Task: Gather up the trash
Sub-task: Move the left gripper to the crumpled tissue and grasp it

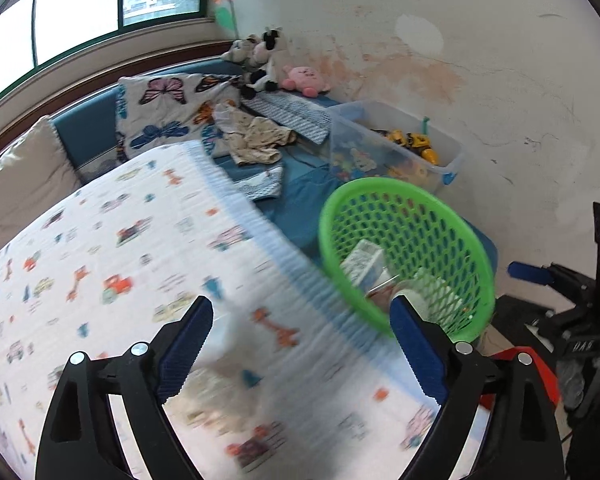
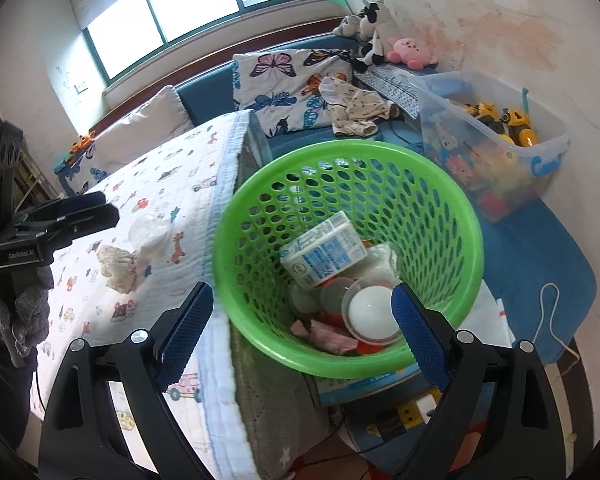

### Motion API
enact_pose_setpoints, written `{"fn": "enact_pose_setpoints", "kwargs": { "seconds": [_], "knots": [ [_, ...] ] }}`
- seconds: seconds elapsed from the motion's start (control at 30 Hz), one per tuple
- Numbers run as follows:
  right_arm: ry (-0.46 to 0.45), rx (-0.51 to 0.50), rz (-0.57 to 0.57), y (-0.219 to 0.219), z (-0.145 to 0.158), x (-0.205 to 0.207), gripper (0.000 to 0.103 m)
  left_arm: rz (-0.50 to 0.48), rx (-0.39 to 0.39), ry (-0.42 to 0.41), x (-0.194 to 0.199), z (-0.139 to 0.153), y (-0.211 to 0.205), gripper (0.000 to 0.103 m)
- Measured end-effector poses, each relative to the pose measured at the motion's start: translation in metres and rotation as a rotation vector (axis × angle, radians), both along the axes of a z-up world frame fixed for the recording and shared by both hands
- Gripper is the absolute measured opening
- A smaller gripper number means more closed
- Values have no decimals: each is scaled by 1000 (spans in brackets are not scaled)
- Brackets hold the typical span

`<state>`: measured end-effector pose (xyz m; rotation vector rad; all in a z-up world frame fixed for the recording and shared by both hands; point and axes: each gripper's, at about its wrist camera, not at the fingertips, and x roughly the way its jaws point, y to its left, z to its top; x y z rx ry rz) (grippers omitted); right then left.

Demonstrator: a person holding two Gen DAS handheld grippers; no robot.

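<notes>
We see both tongs, left (image 1: 302,344) and right (image 2: 302,330), wide and empty; crumpled paper (image 2: 118,268) lies on the bed (image 2: 172,184) beside the basket (image 2: 452,208): light, soft, best pinched across its bulk.

Green basket (image 2: 452,216) looks like glossy perforated plastic, the bedspread (image 2: 172,184) soft quilted cloth, milk carton (image 2: 324,254) printed paper.
</notes>
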<state>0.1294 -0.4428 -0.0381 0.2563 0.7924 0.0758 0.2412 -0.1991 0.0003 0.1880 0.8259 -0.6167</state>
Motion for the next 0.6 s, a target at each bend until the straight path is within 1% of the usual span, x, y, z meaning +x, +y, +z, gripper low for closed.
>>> {"fn": "enact_pose_setpoints", "kwargs": {
  "seconds": [0.13,0.3,0.6],
  "knots": [
    [-5,-3,21,12,3,1,91,49,9,9,3,-6,30,89],
    [-10,-3,53,28,6,5,92,88,18,38,4,-20,56,89],
    [-2,-9,94,48,5,12,92,90,60,86,-4,-53,64,89]
  ]
}}
